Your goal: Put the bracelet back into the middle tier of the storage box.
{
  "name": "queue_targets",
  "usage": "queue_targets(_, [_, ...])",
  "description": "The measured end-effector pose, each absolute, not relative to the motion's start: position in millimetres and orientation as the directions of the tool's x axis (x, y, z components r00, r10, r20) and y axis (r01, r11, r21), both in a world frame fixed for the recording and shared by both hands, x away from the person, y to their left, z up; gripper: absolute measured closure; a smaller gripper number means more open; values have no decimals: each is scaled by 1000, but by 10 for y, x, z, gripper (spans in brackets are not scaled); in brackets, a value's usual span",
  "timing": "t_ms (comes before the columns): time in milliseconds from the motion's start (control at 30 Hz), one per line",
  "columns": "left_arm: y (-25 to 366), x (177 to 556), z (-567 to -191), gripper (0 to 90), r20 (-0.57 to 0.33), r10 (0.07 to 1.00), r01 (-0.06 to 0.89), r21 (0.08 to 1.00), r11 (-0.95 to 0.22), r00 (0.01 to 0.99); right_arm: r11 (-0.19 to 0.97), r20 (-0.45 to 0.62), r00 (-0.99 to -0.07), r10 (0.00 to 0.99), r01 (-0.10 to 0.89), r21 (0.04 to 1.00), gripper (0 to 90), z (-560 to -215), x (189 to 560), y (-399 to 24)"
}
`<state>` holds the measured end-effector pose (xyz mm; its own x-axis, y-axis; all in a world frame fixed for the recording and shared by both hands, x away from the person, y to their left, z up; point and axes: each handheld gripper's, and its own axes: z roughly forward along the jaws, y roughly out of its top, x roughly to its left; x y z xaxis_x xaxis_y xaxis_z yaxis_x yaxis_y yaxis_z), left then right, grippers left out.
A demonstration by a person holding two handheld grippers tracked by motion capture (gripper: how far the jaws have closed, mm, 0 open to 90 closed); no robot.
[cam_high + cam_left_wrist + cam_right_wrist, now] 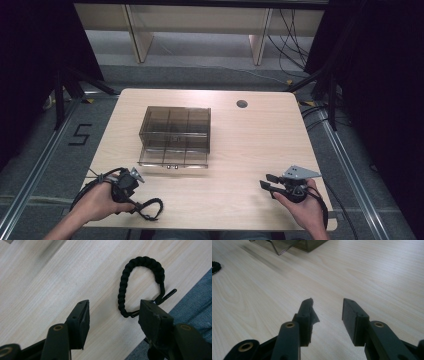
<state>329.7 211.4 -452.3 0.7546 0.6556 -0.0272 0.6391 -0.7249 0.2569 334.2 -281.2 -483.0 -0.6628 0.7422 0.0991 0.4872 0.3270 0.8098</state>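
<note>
A black braided bracelet (156, 201) lies near the table's front left edge. In the left gripper view the bracelet (123, 287) forms a loop with a clasp, just ahead of the jaws. My left gripper (113, 315) is open above the wood, its right jaw close to the clasp end; from above, the left gripper (130, 196) sits beside the loop. A smoky clear compartment box (175, 131) stands mid-table. My right gripper (265, 180) is open at the front right, pointing left; the right gripper (327, 312) holds nothing.
The wooden table (250, 145) has a round cable hole (242, 104) at the back right. The box's corner (294, 243) and a bit of the bracelet (215, 267) lie far ahead in the right gripper view. Blue fabric (192, 302) lies past the table edge.
</note>
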Motion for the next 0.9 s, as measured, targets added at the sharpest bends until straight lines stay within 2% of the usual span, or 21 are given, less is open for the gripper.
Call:
queue_targets(33, [2100, 3302, -4531, 422, -27, 658, 640, 266, -721, 753, 317, 126, -655, 745, 514, 797, 615, -4827, 3328, -2800])
queue_targets(100, [2089, 3318, -4523, 424, -28, 650, 635, 248, -731, 759, 324, 111, -661, 742, 499, 804, 615, -4834, 3340, -2802])
queue_targets(133, [2075, 3331, -4534, 433, -30, 648, 634, 247, -733, 761, 309, 149, -652, 743, 533, 788, 615, -4829, 3322, -2782])
queue_targets(233, [2040, 3362, -4554, 451, -32, 643, 631, 235, -740, 766, 330, 108, -667, 737, 494, 804, 615, -4836, 3349, -2798])
queue_targets(467, [1931, 3406, -4562, 502, -37, 617, 611, 199, -766, 786, 318, 124, -662, 739, 506, 802, 615, -4827, 3338, -2781])
queue_targets(500, [1902, 3413, -4586, 522, -37, 610, 605, 188, -774, 792, 334, 98, -669, 737, 486, 808, 615, -4828, 3353, -2794])
queue_targets(533, [1883, 3416, -4609, 528, -38, 606, 602, 183, -777, 794, 316, 128, -662, 739, 508, 801, 615, -4828, 3338, -2781])
queue_targets(900, [1798, 3460, -4751, 657, -11, 543, 541, 108, -834, 840, 316, 127, -661, 739, 508, 801, 616, -4831, 3344, -2792])
